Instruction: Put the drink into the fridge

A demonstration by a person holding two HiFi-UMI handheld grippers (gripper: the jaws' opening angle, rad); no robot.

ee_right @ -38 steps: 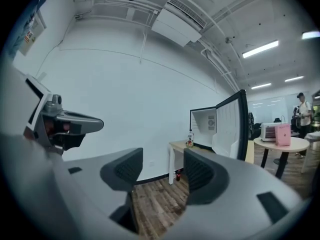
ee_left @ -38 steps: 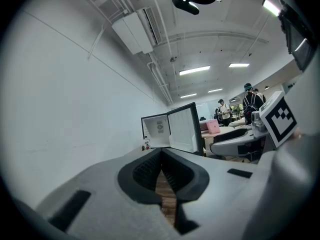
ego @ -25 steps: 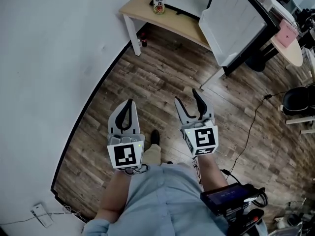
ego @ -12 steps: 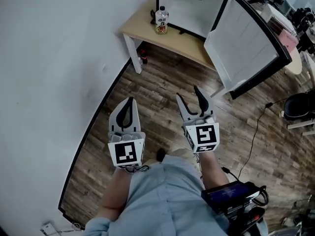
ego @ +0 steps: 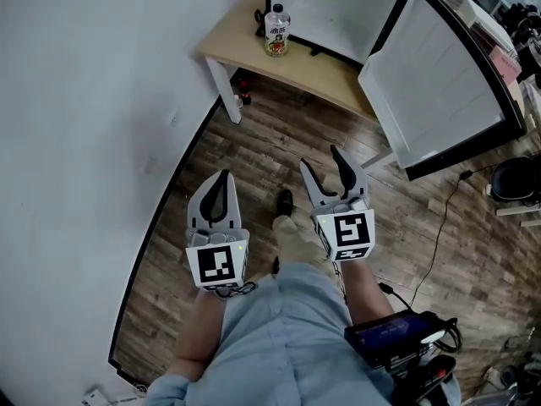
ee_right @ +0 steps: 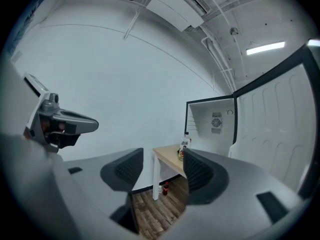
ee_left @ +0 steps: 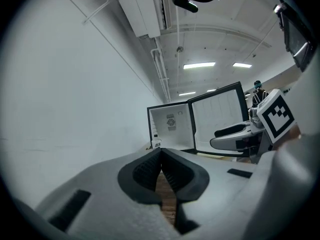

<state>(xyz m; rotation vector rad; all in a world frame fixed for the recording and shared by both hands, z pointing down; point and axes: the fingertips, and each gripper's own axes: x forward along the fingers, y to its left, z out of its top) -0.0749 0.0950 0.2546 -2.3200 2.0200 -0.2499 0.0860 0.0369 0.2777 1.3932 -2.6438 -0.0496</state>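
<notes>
The right gripper (ego: 321,161) is found spread and empty, the left gripper (ego: 221,178) pressed together. The clear, white-capped plastic drink bottle (ego: 276,30) is stood upright on the pale wooden table (ego: 325,68), well apart from both. It is judged light and smooth, and best gripped mid-body.

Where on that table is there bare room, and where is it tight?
The wooden table is bare along its front edge, between the drink bottle at the wall-side corner and the open fridge door. Tight: behind the bottle, where the fridge stands close.
</notes>
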